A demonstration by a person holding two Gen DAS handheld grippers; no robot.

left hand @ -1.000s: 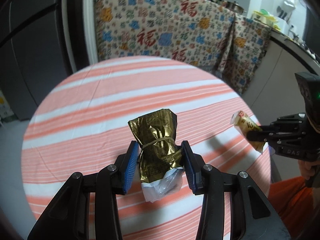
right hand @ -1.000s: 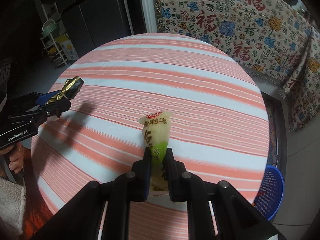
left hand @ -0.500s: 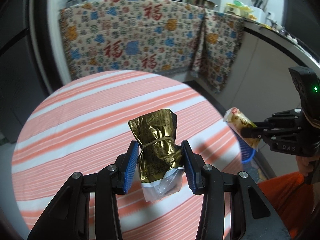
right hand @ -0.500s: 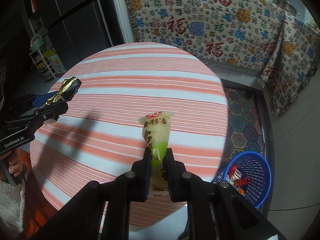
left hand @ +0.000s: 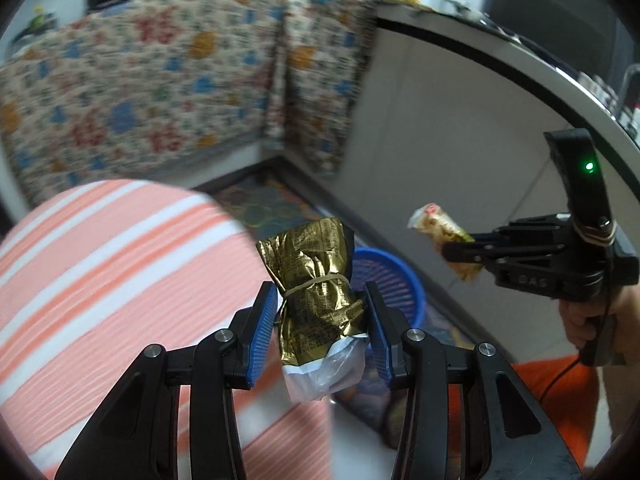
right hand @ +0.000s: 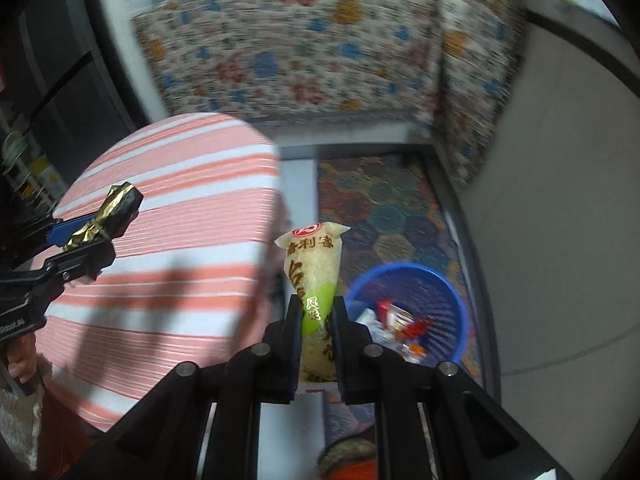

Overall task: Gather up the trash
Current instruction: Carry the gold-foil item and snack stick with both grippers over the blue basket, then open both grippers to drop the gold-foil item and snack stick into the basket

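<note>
- A patterned cloth with red, blue and orange motifs [right hand: 288, 60] hangs across the upper part of both views; it is too blurred for its characters to be read.
- A round table under an orange-and-white striped cloth [left hand: 100, 280] fills the lower left of the left wrist view and the left of the right wrist view.
- A floor mat of coloured hexagons [right hand: 384, 208] lies at centre right of the right wrist view.
- A round blue plastic basket [right hand: 452, 300] stands on the floor at lower right, holding red-and-white wrappers [right hand: 400, 320].
- The left gripper [left hand: 320, 312] clamps a crumpled gold foil packet tied with a rubber band [left hand: 316, 292] between its blue pads, at centre frame in front of the basket; the packet's fine print is unreadable.
- The right gripper [right hand: 316, 316] pinches a pale yellow cone-shaped wrapper with a green patch [right hand: 314, 264], just left of the basket; it bears a red round logo and brown Chinese characters.
- The left gripper's side carries white lettering, too blurred to read.
</note>
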